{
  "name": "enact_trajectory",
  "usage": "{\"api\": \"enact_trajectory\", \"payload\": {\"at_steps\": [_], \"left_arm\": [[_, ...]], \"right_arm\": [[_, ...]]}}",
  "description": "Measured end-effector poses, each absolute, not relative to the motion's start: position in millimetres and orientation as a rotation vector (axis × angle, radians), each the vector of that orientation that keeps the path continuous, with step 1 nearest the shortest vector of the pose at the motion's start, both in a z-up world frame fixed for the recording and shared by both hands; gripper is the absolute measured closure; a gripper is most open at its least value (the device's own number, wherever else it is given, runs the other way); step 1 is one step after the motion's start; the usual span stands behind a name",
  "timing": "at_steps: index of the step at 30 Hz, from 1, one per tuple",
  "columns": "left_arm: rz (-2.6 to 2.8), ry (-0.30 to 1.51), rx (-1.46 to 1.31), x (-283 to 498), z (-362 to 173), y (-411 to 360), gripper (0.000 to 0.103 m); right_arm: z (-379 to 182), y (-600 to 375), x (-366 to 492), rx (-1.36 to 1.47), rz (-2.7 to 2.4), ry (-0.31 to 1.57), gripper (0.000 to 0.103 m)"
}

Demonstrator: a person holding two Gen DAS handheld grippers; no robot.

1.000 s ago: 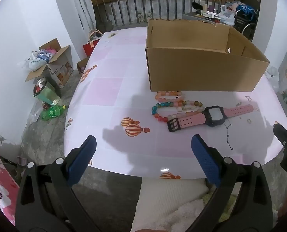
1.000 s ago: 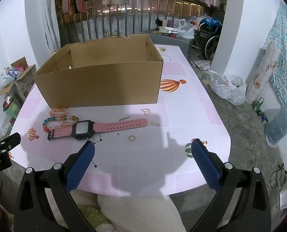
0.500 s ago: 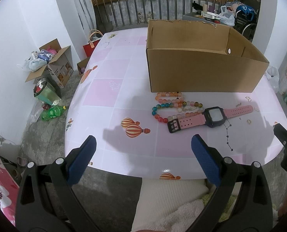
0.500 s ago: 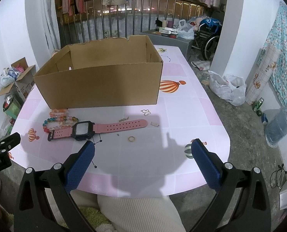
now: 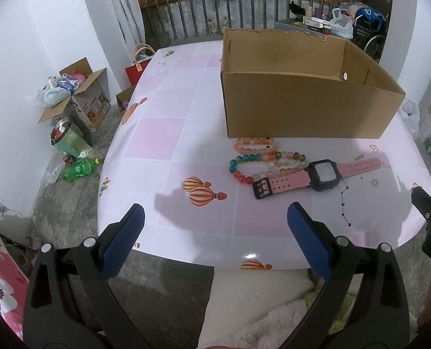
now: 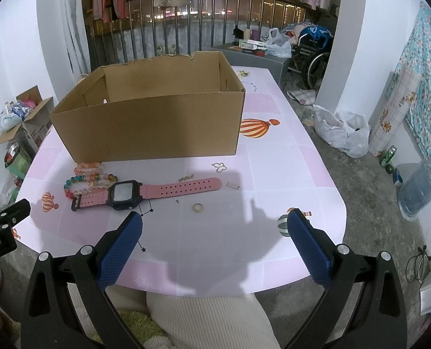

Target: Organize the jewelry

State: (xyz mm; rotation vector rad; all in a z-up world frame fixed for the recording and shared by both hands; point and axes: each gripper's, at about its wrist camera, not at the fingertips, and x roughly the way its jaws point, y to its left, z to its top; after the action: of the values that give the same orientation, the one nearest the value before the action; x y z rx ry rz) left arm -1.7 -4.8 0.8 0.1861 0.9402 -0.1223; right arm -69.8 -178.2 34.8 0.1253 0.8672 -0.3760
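An open cardboard box [image 5: 302, 107] [image 6: 157, 125] stands on the pink table [image 5: 163, 133] [image 6: 273, 168]. In front of it lie colourful bead bracelets [image 5: 256, 158] [image 6: 89, 179], a pink-strapped watch [image 5: 317, 173] [image 6: 145, 193], a gold ring [image 5: 374, 182] [image 6: 198, 207] and small metal pieces [image 6: 232, 185]. My left gripper [image 5: 215, 226] hangs open over the table's near edge, short of the beads. My right gripper [image 6: 214, 229] is open too, just short of the ring. Both hold nothing.
A person's cream-clad knee [image 6: 203, 314] sits under the near table edge. On the floor at the left are an open carton of bags [image 5: 75, 96] and bottles [image 5: 78, 168]. At the right are plastic bags [image 6: 343, 133], a water jug [image 6: 418, 189] and a wheelchair [image 6: 314, 55].
Both cameras have drifted slightly back and up, so the table items sit a little lower in view. The grippers stay open and nothing on the table has moved.
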Motion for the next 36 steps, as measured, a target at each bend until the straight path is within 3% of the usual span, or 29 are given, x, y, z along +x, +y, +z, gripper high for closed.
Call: {"api": "enact_trajectory", "payload": {"at_steps": [36], "left_arm": [[-0.123,0.939,0.187,-1.7,0.8,-4.6,0.008]], "right_arm": [[34.9,-180.0,-71.4,0.126,-0.376,0.864,0.006]]}}
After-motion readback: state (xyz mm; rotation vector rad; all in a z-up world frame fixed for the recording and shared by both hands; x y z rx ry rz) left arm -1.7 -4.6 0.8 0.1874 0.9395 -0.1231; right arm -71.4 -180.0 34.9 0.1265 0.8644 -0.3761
